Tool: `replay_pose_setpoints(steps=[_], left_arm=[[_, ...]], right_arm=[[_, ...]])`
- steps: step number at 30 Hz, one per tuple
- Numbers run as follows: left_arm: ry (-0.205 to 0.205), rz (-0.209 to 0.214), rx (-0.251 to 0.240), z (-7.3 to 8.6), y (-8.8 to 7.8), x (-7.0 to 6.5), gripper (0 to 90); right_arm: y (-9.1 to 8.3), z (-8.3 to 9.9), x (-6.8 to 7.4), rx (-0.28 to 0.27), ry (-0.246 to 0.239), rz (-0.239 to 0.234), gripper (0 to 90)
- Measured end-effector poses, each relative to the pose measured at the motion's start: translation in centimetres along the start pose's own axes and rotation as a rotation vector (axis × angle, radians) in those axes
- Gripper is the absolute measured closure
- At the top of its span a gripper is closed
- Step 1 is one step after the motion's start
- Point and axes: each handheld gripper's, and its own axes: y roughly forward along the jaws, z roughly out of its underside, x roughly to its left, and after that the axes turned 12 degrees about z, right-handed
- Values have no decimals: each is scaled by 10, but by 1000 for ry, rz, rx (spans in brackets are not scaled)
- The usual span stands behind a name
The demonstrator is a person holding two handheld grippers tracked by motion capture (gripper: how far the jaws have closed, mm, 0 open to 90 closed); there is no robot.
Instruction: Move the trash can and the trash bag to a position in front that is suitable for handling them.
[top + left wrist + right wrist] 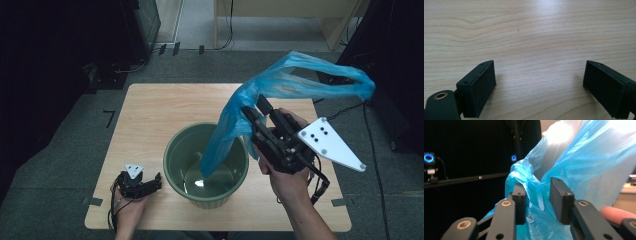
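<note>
Wooden table (150, 115), green bucket (176, 165) on it

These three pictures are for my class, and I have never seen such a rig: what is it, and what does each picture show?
No robot here: a person holds black two-jawed tongs in each hand. The high view looks down on a wooden table with a green bucket. The right tongs have a blue plastic bag between their jaws, its lower end hanging into the bucket. The right gripper view looks along those jaws, with the bag bunched loosely between them. The left tongs rest open near the table's edge; their own view shows bare wood.
</note>
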Motion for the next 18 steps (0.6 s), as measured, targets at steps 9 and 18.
replay_pose_setpoints(steps=[9,18], left_arm=[[0,0,0,0,0,0,102],[-3,-3,0,0,0,0,103]], right_arm=[[4,35,-24,110,38,38,644],[7,66,-41,204,40,38,693]])
